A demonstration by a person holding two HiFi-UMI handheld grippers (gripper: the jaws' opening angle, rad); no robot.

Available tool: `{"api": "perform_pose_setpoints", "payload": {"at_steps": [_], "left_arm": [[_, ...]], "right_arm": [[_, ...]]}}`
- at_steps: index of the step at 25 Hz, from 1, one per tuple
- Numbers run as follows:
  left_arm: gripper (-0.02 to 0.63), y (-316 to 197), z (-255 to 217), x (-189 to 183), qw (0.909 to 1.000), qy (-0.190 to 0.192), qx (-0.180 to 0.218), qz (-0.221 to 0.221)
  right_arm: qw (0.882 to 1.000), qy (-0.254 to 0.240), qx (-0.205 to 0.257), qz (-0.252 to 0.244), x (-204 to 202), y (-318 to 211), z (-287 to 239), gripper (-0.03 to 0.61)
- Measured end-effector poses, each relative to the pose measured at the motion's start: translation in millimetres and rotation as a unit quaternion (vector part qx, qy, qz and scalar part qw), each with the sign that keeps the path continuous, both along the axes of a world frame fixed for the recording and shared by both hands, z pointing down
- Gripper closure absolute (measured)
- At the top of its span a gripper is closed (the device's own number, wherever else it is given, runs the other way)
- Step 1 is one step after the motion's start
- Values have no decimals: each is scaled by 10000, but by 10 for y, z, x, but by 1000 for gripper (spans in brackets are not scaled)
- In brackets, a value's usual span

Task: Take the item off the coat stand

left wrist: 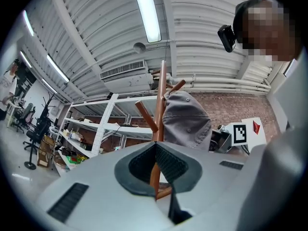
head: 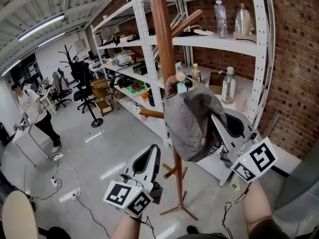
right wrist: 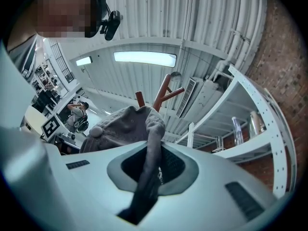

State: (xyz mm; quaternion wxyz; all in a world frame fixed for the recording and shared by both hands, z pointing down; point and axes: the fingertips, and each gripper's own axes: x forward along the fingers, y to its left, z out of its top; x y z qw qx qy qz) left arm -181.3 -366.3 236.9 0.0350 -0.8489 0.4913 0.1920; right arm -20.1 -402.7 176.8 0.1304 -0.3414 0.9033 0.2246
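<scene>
Toward the lower right of the head view, the right hand-held gripper (head: 217, 119) reaches up to the grey cap (head: 192, 123). Its own view shows the jaws closed narrow on a fold of the cap's edge, the fabric running down between the pads. The cap still hangs on the coat stand (head: 167, 49), draped over a short peg (head: 178, 76) just right of the brown pole, near the middle of the frame, its crown sagging below the peg.

Lower left of centre, the left hand-held gripper (head: 151, 151) is held apart from the pole and the cap. Its jaws meet at the tips with nothing gripped; the pole shows only behind them in its own view.

Behind the stand, a white metal shelf rack (head: 259, 59) fills the upper right, carrying bottles (head: 221, 19) and small clutter, against a brick wall (head: 294, 59). The stand's feet rest on the grey floor (head: 89, 168). At the far left a person (head: 30, 108) stands near a black office chair (head: 84, 88).
</scene>
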Motion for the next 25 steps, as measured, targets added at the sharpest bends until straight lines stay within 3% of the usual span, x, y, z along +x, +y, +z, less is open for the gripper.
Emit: {"api": "perform_pose_setpoints", "payload": {"at_steps": [25], "left_arm": [[606,397,-191,41,9995,127,236,144]], "right_arm": [[9975,-608,307,-174,105,437,-513,549]]}}
